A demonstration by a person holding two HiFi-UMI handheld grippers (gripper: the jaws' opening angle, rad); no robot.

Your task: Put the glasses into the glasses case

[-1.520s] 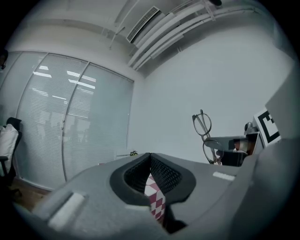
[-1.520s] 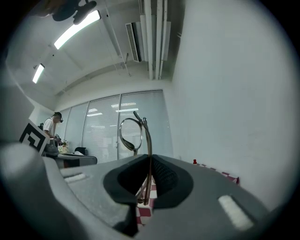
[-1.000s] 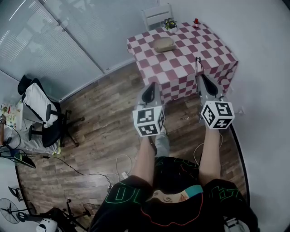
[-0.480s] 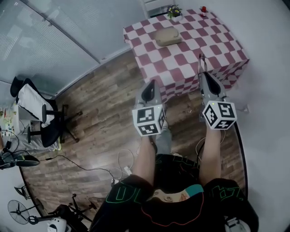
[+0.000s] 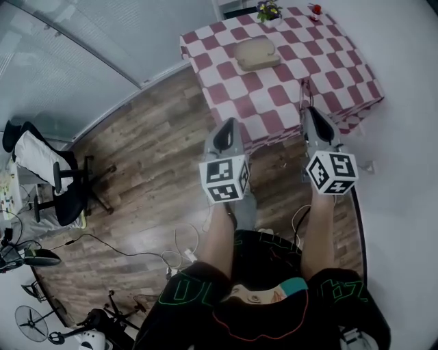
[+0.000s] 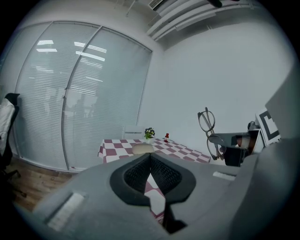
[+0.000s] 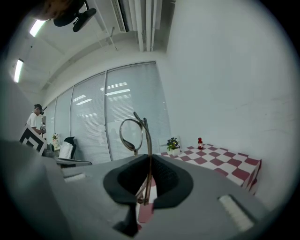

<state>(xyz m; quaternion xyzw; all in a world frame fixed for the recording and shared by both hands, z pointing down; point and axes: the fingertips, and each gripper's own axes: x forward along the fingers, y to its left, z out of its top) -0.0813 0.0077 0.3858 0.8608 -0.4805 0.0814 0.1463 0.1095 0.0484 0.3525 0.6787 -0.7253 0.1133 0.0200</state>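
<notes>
- The right gripper (image 7: 150,163) is clamped on the glasses (image 7: 133,135). They stand upright between its jaws, with one lens rising above the tips.
- The left gripper (image 6: 150,161) has its jaws together, with nothing between them.
- The two grippers are side by side, well apart, and both point at the desk (image 5: 287,75) with its red-checked cloth.
- The glasses case (image 5: 256,53) lies on the desk well ahead of both grippers. Whether it is open cannot be told.
- A small potted plant (image 5: 268,10) and a red bottle (image 5: 315,9) stand beyond the case at the far edge.
- An office chair (image 5: 42,171) stands on the wooden floor (image 5: 150,164), far to the left of the left gripper.
</notes>
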